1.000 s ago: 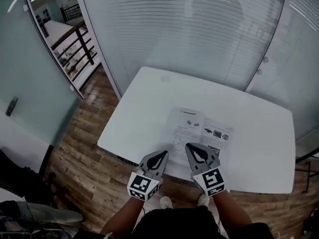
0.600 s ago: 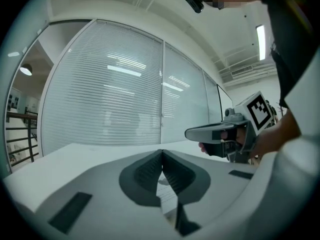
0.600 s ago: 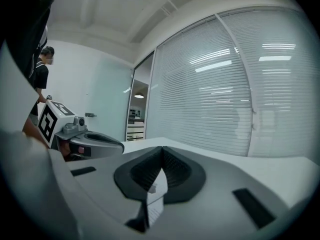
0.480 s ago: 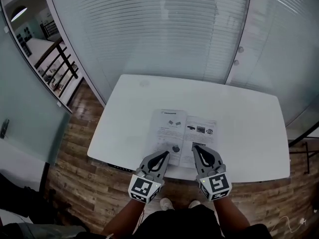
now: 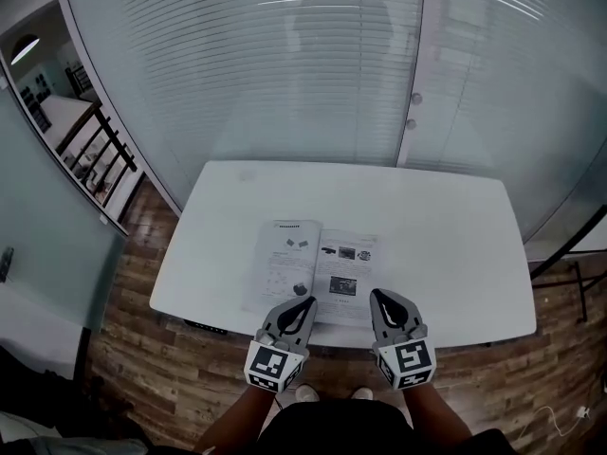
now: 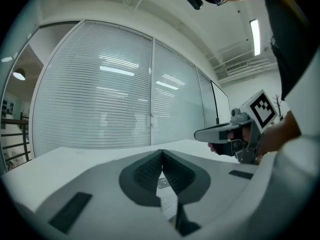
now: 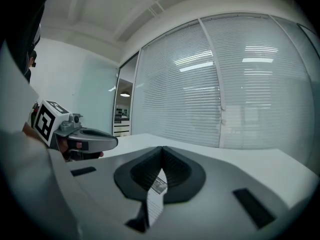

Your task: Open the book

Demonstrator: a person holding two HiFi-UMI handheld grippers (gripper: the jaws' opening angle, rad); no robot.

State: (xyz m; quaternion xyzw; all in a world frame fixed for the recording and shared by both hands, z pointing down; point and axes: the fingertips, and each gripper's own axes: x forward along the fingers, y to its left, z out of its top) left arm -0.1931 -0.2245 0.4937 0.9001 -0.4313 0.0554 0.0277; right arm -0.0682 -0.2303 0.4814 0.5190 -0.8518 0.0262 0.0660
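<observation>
The book [image 5: 319,273] lies open and flat on the white table [image 5: 436,245], near its front edge, with printed pages and small pictures facing up. My left gripper [image 5: 309,300] is shut and empty, its tips at the near edge of the left page. My right gripper [image 5: 376,294] is also shut and empty, just off the right page's near corner. In the left gripper view the shut jaws [image 6: 161,152] point level over the table, with the right gripper [image 6: 227,132] off to the side. The right gripper view shows its shut jaws [image 7: 162,148] and the left gripper [image 7: 85,136].
A glass wall with blinds [image 5: 313,74] runs behind the table. Wooden floor [image 5: 142,349] surrounds it, and a stair railing [image 5: 95,150] stands at the far left. A dark frame leg [image 5: 569,249] is beside the table's right end.
Both grippers have drawn back toward the table's near edge, off the pages, and spread a little apart. The book stays open and flat. Both stay shut.
</observation>
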